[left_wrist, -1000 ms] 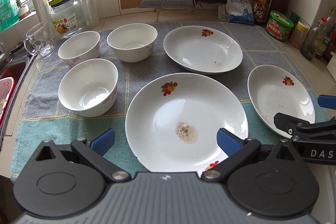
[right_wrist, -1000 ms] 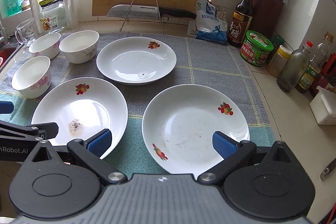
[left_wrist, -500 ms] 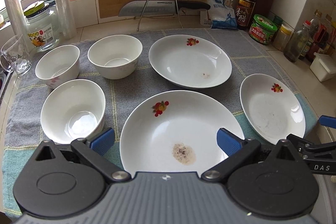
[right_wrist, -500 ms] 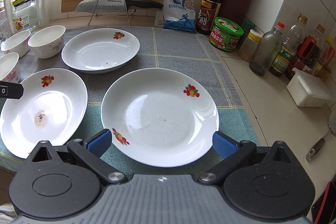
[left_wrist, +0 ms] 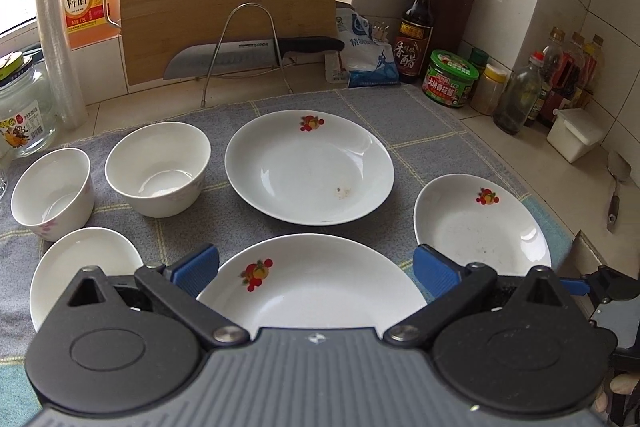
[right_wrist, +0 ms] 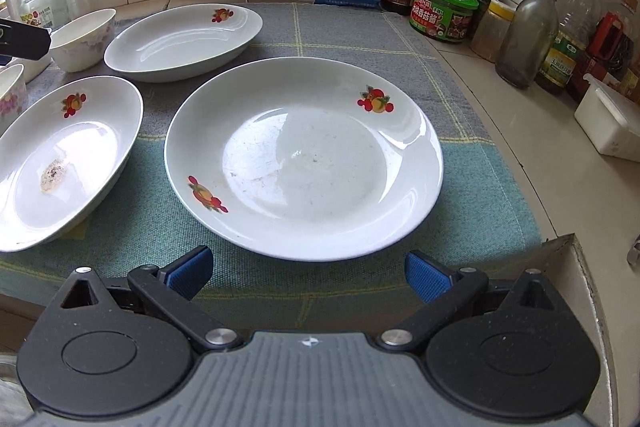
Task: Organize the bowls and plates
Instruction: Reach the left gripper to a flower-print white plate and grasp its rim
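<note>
Three white fruit-print plates and three white bowls lie on a grey-green towel. My left gripper is open, its blue pads over the near plate with a food stain. Beyond it sit the far plate and the right plate. Bowls stand at left: near bowl, left bowl, back bowl. My right gripper is open, just short of the near rim of the right plate. The stained plate lies to its left.
A cutting board and knife on a wire rack stand at the back. Sauce bottles, a green-lidded jar and a white box line the right wall. A glass jar is at left. The counter edge runs right of the towel.
Both grippers have dropped lower and moved forward. The right plate now looms larger in the right wrist view; the left view shifted right, so the near bowl sits at its left edge.
</note>
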{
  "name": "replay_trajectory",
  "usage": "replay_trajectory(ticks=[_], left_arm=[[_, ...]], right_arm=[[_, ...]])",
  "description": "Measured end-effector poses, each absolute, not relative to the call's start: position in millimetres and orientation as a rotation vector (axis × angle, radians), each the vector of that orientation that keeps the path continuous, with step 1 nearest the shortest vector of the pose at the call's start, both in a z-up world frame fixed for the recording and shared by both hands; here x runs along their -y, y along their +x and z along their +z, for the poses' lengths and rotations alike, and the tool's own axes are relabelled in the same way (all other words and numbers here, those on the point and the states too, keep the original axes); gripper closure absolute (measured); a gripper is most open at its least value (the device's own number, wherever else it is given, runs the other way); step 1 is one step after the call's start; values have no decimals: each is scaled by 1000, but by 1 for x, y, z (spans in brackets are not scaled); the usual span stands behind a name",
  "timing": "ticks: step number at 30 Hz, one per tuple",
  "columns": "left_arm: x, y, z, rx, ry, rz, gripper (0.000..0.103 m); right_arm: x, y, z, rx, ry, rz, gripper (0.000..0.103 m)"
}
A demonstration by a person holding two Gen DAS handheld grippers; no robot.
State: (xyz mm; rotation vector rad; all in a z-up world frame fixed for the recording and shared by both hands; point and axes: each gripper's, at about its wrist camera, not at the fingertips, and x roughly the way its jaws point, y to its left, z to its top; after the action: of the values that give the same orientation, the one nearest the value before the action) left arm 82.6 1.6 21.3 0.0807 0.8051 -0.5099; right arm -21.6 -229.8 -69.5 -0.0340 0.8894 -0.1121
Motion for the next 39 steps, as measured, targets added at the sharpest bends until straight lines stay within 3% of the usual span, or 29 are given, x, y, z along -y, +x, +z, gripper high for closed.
replay_trajectory(ticks=[17, 24, 27, 31, 39], left_arm=[[115, 114, 25, -821, 322, -802, 1], [178, 137, 4, -880, 444, -972, 1], [200, 149, -12, -923, 516, -1001, 5], [216, 164, -31, -1014, 575, -1030, 24], [226, 178, -45, -1146, 595, -1067, 30]], right_arm=[[259, -16, -84, -784, -69, 101, 0], [267, -21, -87, -739, -82, 145, 0], [270, -23, -87, -725, -90, 159, 0], [272, -24, -87, -713, -93, 170, 0], [278, -19, -86, -723, -86, 161, 0]])
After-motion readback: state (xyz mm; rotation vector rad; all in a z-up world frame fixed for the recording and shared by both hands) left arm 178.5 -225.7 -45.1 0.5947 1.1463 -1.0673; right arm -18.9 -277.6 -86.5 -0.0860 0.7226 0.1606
